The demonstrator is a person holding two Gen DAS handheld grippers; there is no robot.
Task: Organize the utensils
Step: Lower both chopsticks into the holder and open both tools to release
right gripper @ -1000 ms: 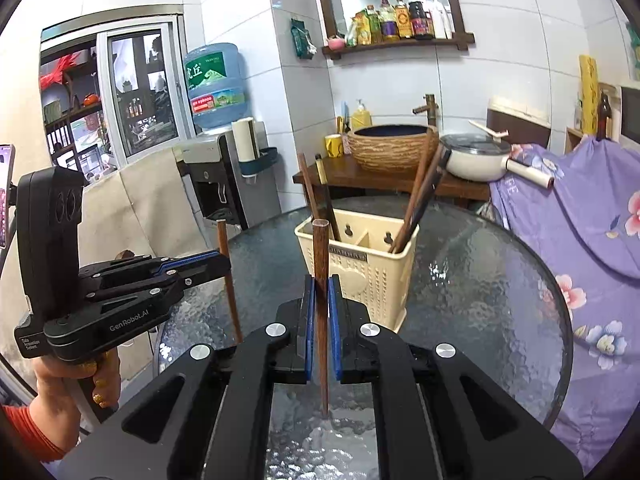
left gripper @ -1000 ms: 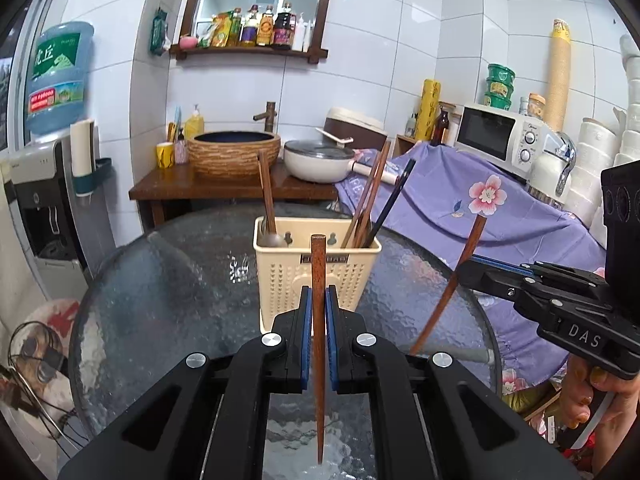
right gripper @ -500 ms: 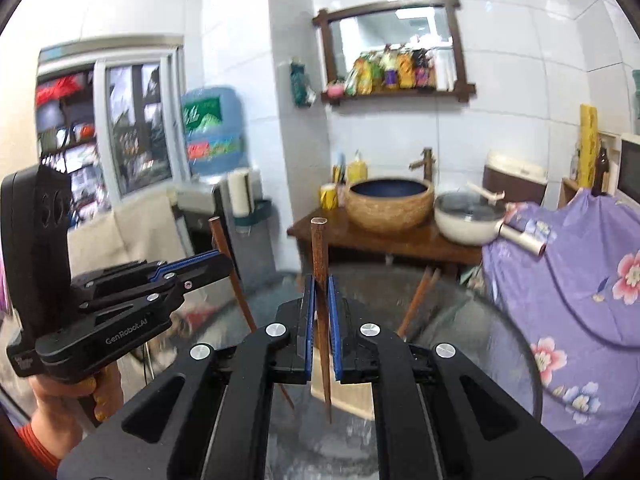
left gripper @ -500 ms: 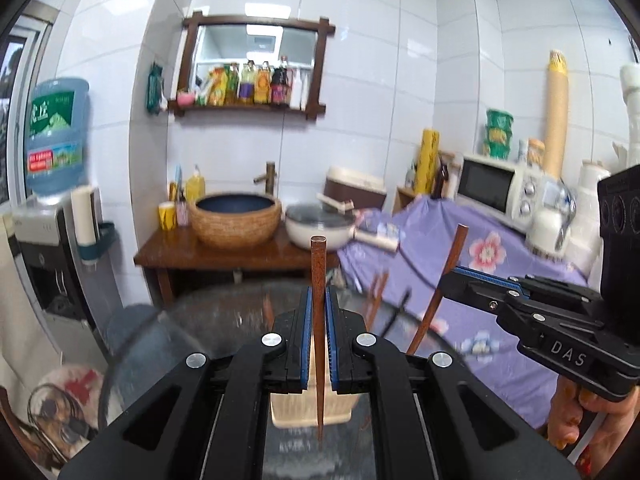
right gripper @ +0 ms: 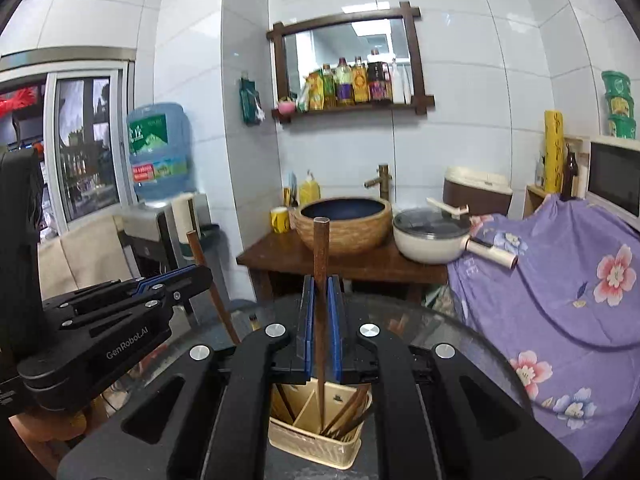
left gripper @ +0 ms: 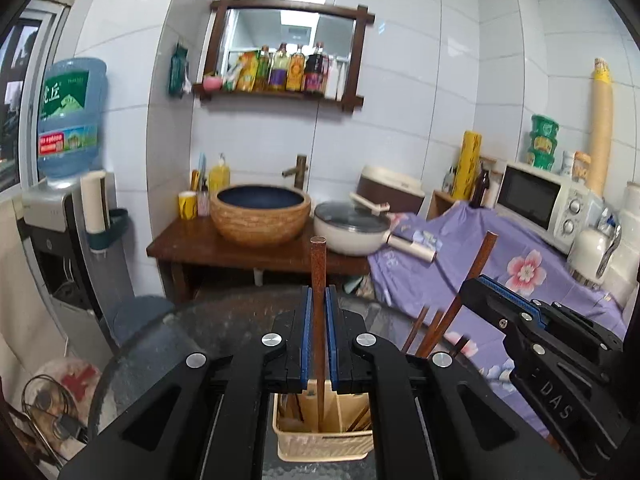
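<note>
My left gripper (left gripper: 318, 320) is shut on a brown wooden chopstick (left gripper: 318, 272) that stands upright between its blue pads. The stick's lower end hangs over the cream utensil basket (left gripper: 320, 446) on the round glass table (left gripper: 192, 332). My right gripper (right gripper: 320, 320) is likewise shut on a second brown chopstick (right gripper: 321, 252), its tip above the same basket (right gripper: 308, 446). Several chopsticks (right gripper: 348, 410) lean inside the basket's compartments. Each gripper shows in the other's view: the right one (left gripper: 476, 286) at the right, the left one (right gripper: 200, 274) at the left.
Behind the table stands a wooden washstand (left gripper: 208, 246) with a woven basin (left gripper: 260, 216) and a white lidded pan (left gripper: 352, 228). A purple floral cloth (left gripper: 500, 264) covers the right side, with a microwave (left gripper: 540, 204) on it. A water dispenser (left gripper: 64, 208) stands at the left.
Both grippers have risen and moved toward the basket, each still holding its chopstick. The basket has slid from the middle of each view down to beneath the jaws.
</note>
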